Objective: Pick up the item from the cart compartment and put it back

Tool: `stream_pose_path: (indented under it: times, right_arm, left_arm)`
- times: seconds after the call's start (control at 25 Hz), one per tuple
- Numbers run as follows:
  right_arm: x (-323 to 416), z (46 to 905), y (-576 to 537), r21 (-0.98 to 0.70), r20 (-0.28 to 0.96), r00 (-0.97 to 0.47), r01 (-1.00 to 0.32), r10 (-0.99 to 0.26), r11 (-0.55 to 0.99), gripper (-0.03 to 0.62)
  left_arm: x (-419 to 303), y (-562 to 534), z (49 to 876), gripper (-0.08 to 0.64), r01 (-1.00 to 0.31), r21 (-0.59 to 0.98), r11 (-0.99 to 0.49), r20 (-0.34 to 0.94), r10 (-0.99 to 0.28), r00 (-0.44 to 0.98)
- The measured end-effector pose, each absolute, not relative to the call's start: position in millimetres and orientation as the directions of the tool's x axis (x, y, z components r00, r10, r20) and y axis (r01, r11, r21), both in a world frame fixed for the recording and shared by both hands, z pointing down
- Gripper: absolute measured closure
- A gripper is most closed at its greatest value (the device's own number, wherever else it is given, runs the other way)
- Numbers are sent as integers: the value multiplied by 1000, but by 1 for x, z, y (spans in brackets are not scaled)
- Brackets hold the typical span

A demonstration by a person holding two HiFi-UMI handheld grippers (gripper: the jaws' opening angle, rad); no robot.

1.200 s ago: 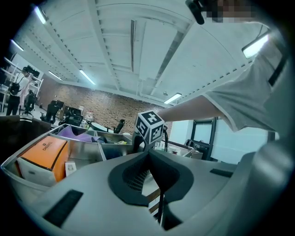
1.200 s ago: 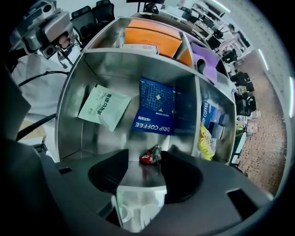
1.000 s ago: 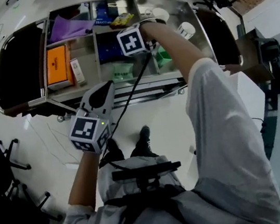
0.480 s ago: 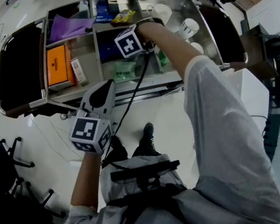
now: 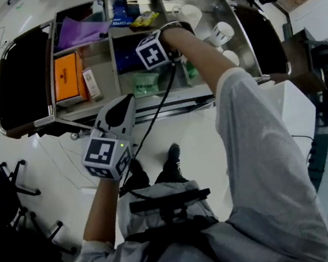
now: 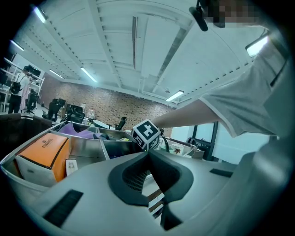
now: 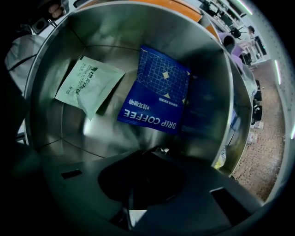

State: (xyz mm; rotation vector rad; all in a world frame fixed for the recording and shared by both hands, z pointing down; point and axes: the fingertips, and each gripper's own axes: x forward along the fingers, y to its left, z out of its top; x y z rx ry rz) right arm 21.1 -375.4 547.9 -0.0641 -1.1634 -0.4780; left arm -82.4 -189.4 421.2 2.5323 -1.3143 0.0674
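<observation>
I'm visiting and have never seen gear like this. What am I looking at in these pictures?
No robot here: a person in a grey shirt holds a two-jaw gripper in each hand. One picture comes from a camera on the person's head, looking down; the other two ride on the grippers. The left gripper is shut and empty before the steel cart. The right gripper reaches into a compartment holding a blue drip coffee packet and a pale green sachet; its jaws have just been closing, with something small and pale at the tips that I cannot identify. Elsewhere in the cart lie an orange box and white cups.
</observation>
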Motion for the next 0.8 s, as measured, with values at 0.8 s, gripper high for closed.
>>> stream_pose_path:
  times: [0.8]
  right_arm:
    - [15,535,-362,194,934,234,299,-268,934,568]
  left_arm:
    - [-84,-187,427,565,-813,237,-532,179,-798,575]
